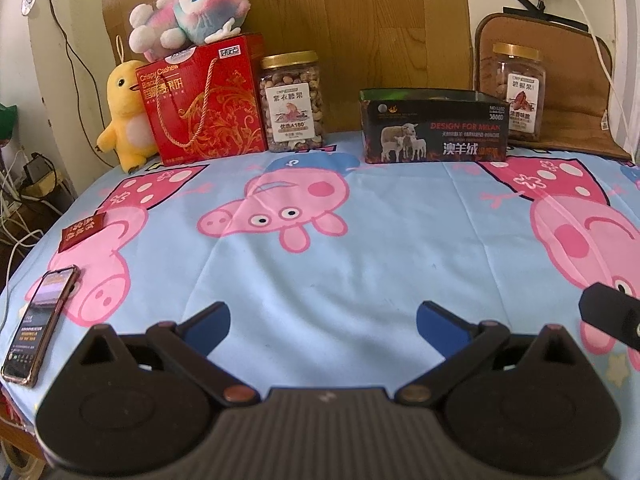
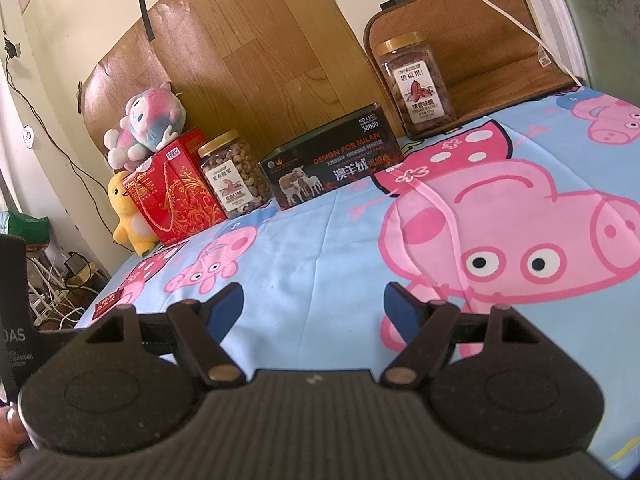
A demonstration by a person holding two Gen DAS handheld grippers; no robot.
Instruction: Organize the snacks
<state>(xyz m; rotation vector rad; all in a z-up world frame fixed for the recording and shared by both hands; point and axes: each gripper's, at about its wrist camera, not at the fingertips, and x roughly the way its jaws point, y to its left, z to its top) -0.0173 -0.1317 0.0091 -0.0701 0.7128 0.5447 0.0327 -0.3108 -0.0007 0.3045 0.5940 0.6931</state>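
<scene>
A red cashew biscuit gift box [image 1: 204, 104] [image 2: 176, 190] stands at the back left. A nut jar with a gold lid [image 1: 292, 102] [image 2: 234, 174] stands right of it. A dark tin box with sheep on it [image 1: 434, 128] [image 2: 332, 164] sits at the back middle. A second nut jar [image 1: 516, 88] [image 2: 418, 80] stands at the back right. My left gripper [image 1: 322, 326] is open and empty, low over the near cloth. My right gripper [image 2: 314, 306] is open and empty, also near the front, far from the snacks.
A Peppa Pig cloth [image 1: 360, 248] covers the table. A phone [image 1: 40, 322] lies at the front left, and a small red packet [image 1: 82, 232] behind it. A yellow plush [image 1: 126, 114] and a pink plush [image 1: 188, 14] sit by the red box. A brown cushion [image 1: 568, 92] leans back right.
</scene>
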